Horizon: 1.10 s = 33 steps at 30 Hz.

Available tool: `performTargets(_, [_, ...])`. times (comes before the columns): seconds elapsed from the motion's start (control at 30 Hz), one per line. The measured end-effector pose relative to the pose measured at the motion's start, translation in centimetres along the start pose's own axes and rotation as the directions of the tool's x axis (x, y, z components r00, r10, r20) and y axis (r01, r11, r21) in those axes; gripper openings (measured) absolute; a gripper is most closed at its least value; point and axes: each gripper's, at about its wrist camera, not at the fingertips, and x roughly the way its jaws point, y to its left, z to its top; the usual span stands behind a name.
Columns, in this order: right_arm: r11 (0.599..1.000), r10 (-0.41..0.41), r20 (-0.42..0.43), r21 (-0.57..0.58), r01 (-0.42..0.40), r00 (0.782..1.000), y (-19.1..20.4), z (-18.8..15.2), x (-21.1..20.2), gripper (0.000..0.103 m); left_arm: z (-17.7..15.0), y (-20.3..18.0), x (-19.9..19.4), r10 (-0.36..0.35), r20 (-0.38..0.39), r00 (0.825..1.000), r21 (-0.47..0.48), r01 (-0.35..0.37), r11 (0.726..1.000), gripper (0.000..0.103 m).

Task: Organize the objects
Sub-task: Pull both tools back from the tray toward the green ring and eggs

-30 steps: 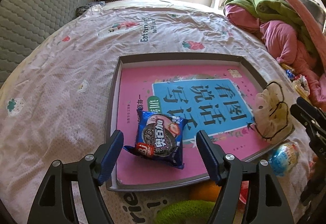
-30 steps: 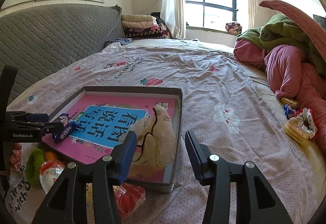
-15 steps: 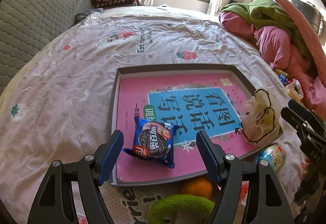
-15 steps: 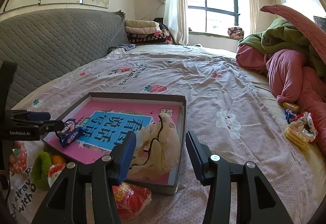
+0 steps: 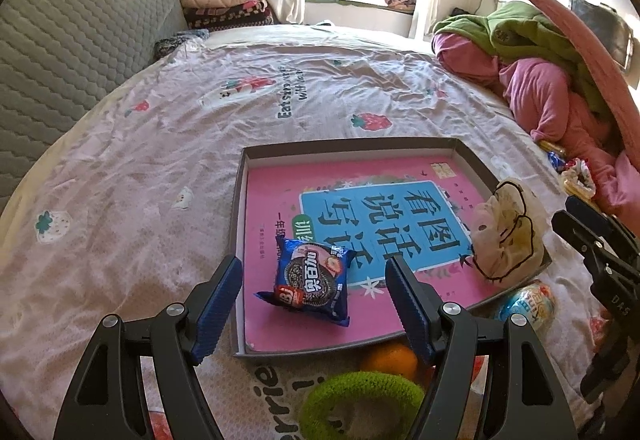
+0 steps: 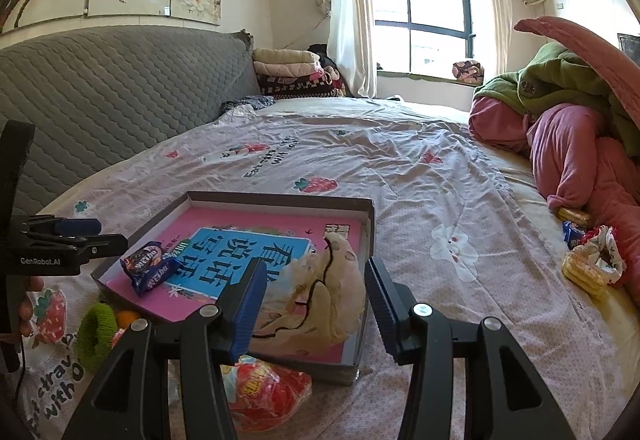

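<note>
A shallow grey tray point(image 5: 348, 145) on the bed holds a pink book point(image 5: 268, 207) with a blue title panel. A blue cookie packet point(image 5: 310, 282) lies on the book near the tray's front edge. My left gripper point(image 5: 314, 274) hovers above the packet, open, its blue pads well clear of it. A cream drawstring pouch point(image 6: 320, 292) sits in the tray's point(image 6: 280, 197) right corner. My right gripper point(image 6: 314, 276) stands open in front of the pouch without touching it. The packet point(image 6: 150, 268) and left gripper point(image 6: 72, 236) also show in the right wrist view.
In front of the tray lie a green fuzzy ring point(image 5: 360, 400), an orange point(image 5: 388, 360), a round blue snack pack point(image 5: 528, 304) and a red packet point(image 6: 268, 388). More snacks point(image 6: 592, 264) lie beside the pink and green bedding pile point(image 6: 560, 127). A grey headboard point(image 6: 100, 99) runs along the left.
My left gripper has lifted up and back from the cookie packet, which stays lying in the tray. The right gripper has hardly moved.
</note>
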Motion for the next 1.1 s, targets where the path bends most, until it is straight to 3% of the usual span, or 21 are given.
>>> performTargets(1.1, [0.998,0.06,-0.01,-0.006,-0.06,0.998,0.9,-0.4,-0.5,0.056,-2.2,0.5,-1.7,0.001,-0.004,1.0,-0.01,-0.001,1.0,0.075])
